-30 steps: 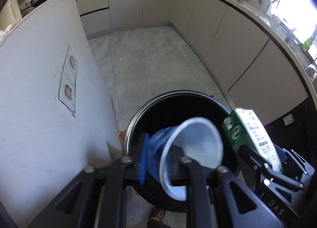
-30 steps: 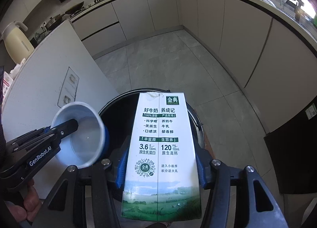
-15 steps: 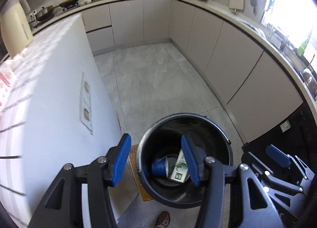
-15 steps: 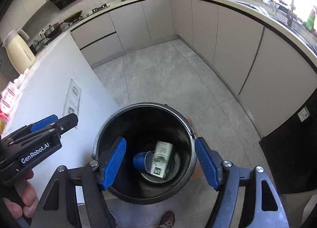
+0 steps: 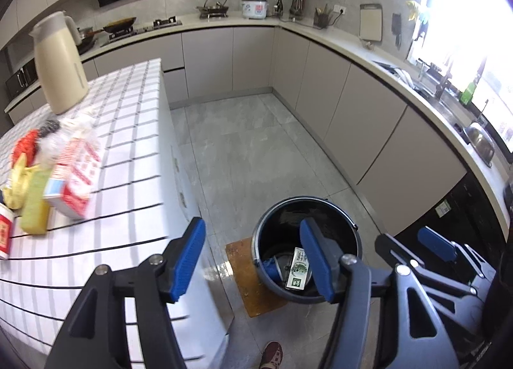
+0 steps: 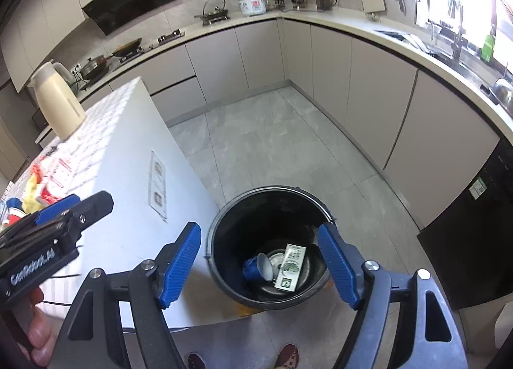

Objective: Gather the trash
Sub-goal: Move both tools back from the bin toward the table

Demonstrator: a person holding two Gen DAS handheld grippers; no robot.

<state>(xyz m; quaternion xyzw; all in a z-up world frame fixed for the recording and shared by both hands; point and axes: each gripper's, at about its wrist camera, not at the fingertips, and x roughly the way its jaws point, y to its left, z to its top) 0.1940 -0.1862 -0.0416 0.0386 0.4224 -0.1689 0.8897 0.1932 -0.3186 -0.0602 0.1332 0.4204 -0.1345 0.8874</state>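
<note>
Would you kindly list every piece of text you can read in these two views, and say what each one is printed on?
"GenRobot.AI": on the side of the left gripper, blurred but legible.
Milk carton in the bin: print too small to read.
Red-and-white packages on the counter: blurred.
Rice cooker label: too small.
Sticker on the black appliance: too small.

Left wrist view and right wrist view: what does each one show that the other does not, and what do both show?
Only the left wrist view shows the countertop items clearly: the red-and-white carton and the yellow packet.

Only the right wrist view shows the blue cup in full, lying on its side, and the person's hand on the left gripper.

Both show the black bin, the milk carton inside it, the cream kettle, and open, empty jaws.
</note>
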